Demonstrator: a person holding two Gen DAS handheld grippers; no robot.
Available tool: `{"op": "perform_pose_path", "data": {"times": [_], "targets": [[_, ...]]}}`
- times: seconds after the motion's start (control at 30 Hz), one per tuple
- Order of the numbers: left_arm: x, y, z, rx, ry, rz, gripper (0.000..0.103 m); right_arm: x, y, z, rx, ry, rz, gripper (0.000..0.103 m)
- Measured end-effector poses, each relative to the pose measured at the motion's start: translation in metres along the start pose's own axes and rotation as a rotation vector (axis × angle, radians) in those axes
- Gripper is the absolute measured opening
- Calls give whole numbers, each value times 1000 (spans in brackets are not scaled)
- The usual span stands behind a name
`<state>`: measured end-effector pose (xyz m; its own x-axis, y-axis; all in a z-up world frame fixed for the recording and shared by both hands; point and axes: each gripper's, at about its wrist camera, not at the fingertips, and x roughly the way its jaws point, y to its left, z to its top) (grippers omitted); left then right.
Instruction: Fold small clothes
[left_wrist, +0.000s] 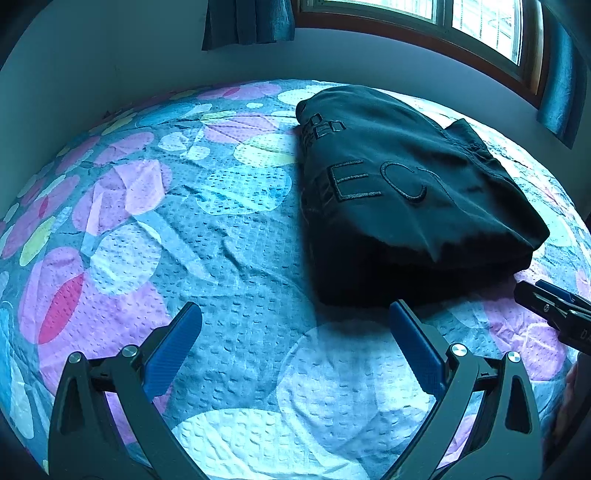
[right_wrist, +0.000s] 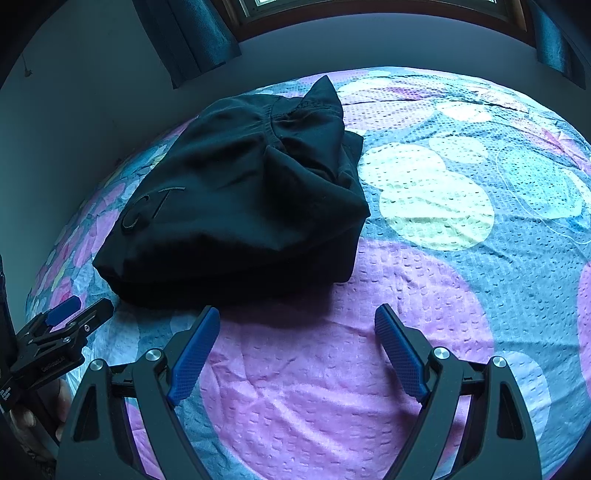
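A black garment (left_wrist: 399, 199) with stitched letters lies folded into a thick bundle on the bedspread; the right wrist view shows the same garment (right_wrist: 240, 206) with a bunched waistband at its far end. My left gripper (left_wrist: 295, 314) stands open just short of the bundle's near edge, with nothing between its blue pads. Also open and empty, my right gripper (right_wrist: 297, 314) hovers over the cover beside the bundle's near right corner. Each gripper shows at the edge of the other's view: the right gripper (left_wrist: 554, 310) and the left gripper (right_wrist: 70, 317).
A quilted bedspread (left_wrist: 184, 229) with pink, yellow and pale circles covers the bed. A grey wall (left_wrist: 110, 74) runs behind it, with a wood-framed window (left_wrist: 461, 29) and dark curtains (left_wrist: 247, 22). A hand (right_wrist: 33, 417) holds the left tool.
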<state>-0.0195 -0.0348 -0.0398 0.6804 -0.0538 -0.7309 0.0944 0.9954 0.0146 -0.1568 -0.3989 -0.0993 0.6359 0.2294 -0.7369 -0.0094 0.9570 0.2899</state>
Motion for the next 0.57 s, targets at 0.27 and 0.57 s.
{"op": "perform_pose_path", "data": {"times": [0.27,0.57], "targets": [[-6,2,9,8,-5,-31,101,1,2,-2,2,4,9,85],[-3,91,88,-88,-71,120,101,-35,-25,48,83,-70,106,85]]}}
